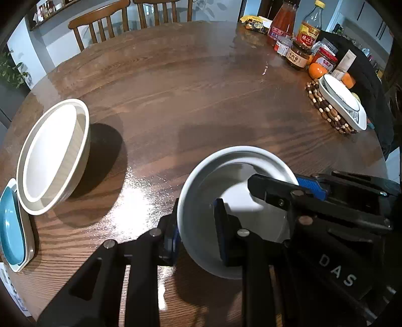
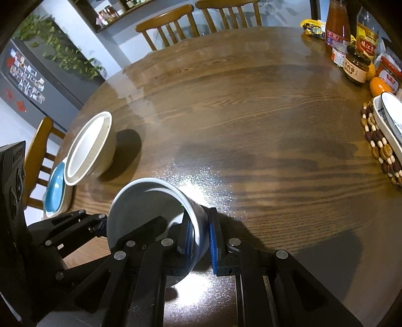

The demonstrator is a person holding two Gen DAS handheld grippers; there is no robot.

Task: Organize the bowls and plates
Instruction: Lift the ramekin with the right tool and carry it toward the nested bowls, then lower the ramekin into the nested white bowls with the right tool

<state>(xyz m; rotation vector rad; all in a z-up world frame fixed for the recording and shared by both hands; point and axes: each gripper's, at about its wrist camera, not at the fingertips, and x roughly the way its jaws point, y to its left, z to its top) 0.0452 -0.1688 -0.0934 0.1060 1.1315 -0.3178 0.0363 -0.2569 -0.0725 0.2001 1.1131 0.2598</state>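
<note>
A small bowl (image 1: 233,201), white inside and dark blue outside, is gripped from both sides over the wooden table (image 1: 188,100). My left gripper (image 1: 197,231) is shut on its left rim, one pad inside and one outside. In the right wrist view my right gripper (image 2: 201,236) is shut on the right wall of the bowl (image 2: 140,216), which leans its mouth to the left. The right gripper (image 1: 294,186) also shows in the left wrist view. A large cream bowl (image 1: 54,156) stands at the left, next to a blue dish (image 1: 11,226) on a white plate.
A white oblong dish (image 1: 341,100) lies on a beaded trivet (image 1: 324,108) at the right edge. Sauce bottles, jars (image 1: 299,54) and oranges (image 1: 316,70) crowd the far right. Wooden chairs (image 1: 100,22) stand behind the table.
</note>
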